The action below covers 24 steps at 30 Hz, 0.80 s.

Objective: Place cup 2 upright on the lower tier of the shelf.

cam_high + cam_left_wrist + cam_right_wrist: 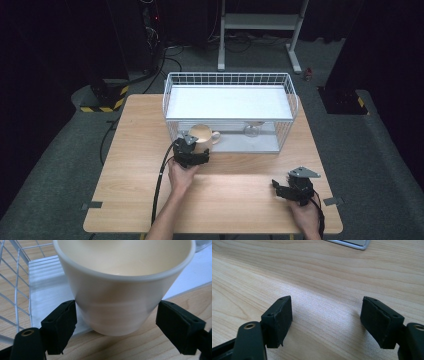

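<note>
1. At the front edge of the white wire rack (230,80), the cream mug (202,136) stands upright, partly on the rack's pale base and partly on the wooden counter (130,165); the left gripper view shows its bottom straddling that edge.
2. Around the mug's lower body sits the left hand-held gripper (191,154), one jaw on each side. Its left pad appears to touch the wall, while a sliver of gap shows at the right pad, so this reads as a grasp about to close, not a firm hold.
3. Gripping low on the tapered body seems sensible: the mug is narrower there and fits between the jaws, and the handle, which points toward the person's right, stays clear of them.
4. Under the rack's upper shelf, off to the right of the mug, a clear glass (251,130) stands well apart from it.
5. Near the counter's right front corner, the right hand-held gripper (292,192) rests with jaws apart and nothing between them; the right gripper view shows bare wood. It likely waits out of the way.
</note>
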{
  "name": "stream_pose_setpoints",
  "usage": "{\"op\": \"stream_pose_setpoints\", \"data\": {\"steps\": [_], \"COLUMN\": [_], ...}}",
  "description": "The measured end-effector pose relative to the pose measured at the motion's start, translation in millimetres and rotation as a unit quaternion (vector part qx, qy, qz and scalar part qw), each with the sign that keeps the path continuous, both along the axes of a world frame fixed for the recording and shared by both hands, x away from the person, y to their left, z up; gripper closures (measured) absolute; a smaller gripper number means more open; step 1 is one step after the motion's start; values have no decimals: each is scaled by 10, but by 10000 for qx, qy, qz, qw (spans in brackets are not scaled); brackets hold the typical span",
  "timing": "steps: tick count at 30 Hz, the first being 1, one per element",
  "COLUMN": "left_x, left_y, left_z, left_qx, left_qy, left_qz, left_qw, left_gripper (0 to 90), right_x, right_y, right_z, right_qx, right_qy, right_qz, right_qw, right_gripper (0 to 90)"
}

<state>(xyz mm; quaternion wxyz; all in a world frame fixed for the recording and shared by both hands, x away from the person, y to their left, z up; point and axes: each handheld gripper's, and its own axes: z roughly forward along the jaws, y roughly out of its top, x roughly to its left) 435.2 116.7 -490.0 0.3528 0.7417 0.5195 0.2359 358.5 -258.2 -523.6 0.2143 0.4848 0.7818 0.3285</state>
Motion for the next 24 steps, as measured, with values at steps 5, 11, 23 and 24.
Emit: {"op": "stream_pose_setpoints", "data": {"steps": [5, 11, 23, 24], "left_x": [19, 62, 202, 223], "left_y": [-33, -65, -115, -124], "left_z": [-4, -22, -41, -43], "left_qx": [129, 254, 375, 349], "left_qy": [-25, -9, -10, -11], "left_qz": [86, 200, 279, 306], "left_qw": [9999, 9995, 9989, 9989], "left_gripper": [207, 262, 432, 445], "right_x": [0, 0, 0, 1], "right_y": [0, 0, 0, 0], "right_z": [0, 0, 0, 0], "right_qx": [0, -1, -1, -1], "right_qy": [0, -1, -2, -2], "right_qz": [0, 1, 1, -1], "right_qw": [10000, 10000, 10000, 10000], "right_gripper": [256, 256, 256, 256]}}
